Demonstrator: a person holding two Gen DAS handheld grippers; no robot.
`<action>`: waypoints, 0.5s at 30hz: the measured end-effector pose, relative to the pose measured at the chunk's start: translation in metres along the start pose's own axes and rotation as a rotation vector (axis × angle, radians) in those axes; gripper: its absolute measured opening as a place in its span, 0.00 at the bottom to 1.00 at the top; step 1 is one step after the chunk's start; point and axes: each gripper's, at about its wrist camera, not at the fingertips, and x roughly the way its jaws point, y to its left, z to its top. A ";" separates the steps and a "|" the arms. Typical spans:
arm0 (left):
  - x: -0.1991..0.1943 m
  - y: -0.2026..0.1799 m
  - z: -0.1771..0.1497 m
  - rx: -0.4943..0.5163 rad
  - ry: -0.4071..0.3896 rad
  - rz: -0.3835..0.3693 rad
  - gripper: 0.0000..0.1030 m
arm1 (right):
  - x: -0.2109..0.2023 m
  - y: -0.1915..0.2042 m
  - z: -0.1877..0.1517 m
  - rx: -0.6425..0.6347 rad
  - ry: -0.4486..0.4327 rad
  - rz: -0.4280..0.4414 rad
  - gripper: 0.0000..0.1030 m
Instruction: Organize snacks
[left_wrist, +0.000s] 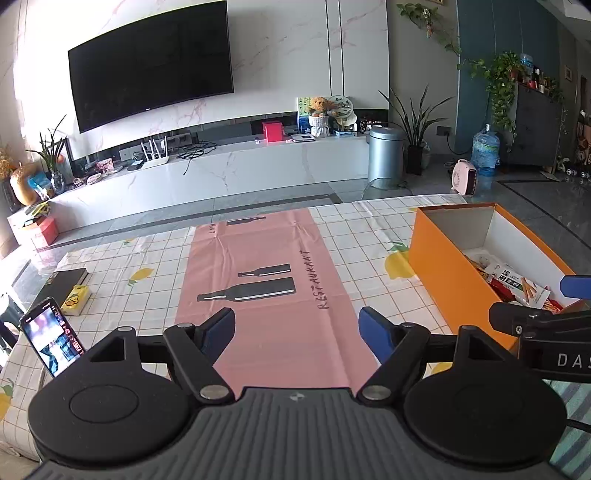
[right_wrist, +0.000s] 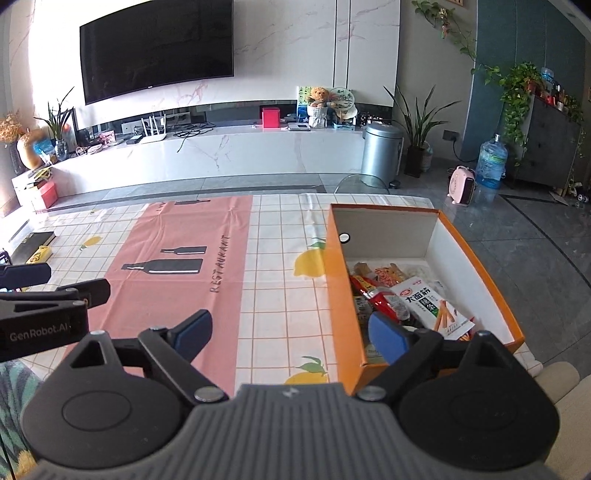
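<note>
An open orange box (right_wrist: 343, 295) stands on the table's right side and holds several snack packets, with a white packet of sticks (right_wrist: 432, 306) on top. The box also shows in the left wrist view (left_wrist: 443, 273), with the same packet (left_wrist: 517, 288). My left gripper (left_wrist: 297, 328) is open and empty over the pink mat (left_wrist: 273, 280). My right gripper (right_wrist: 291, 332) is open and empty, its right finger over the box's near end and its left finger over the tablecloth.
A checked lemon tablecloth (right_wrist: 280, 258) covers the table. A phone (left_wrist: 51, 336), a yellow packet (left_wrist: 75, 300) and a dark book (left_wrist: 66, 280) lie at the left. Beyond the table are a TV console (left_wrist: 221, 170) and a metal bin (left_wrist: 384, 155).
</note>
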 end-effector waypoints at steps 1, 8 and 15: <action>-0.001 0.000 -0.001 -0.003 0.003 0.000 0.87 | 0.000 0.001 0.000 -0.005 -0.002 -0.003 0.87; -0.001 -0.003 -0.005 0.012 0.029 -0.004 0.87 | 0.004 0.001 -0.004 0.013 0.012 0.009 0.87; -0.003 -0.002 -0.003 0.008 0.030 0.004 0.87 | 0.003 0.002 -0.004 0.006 0.004 0.014 0.87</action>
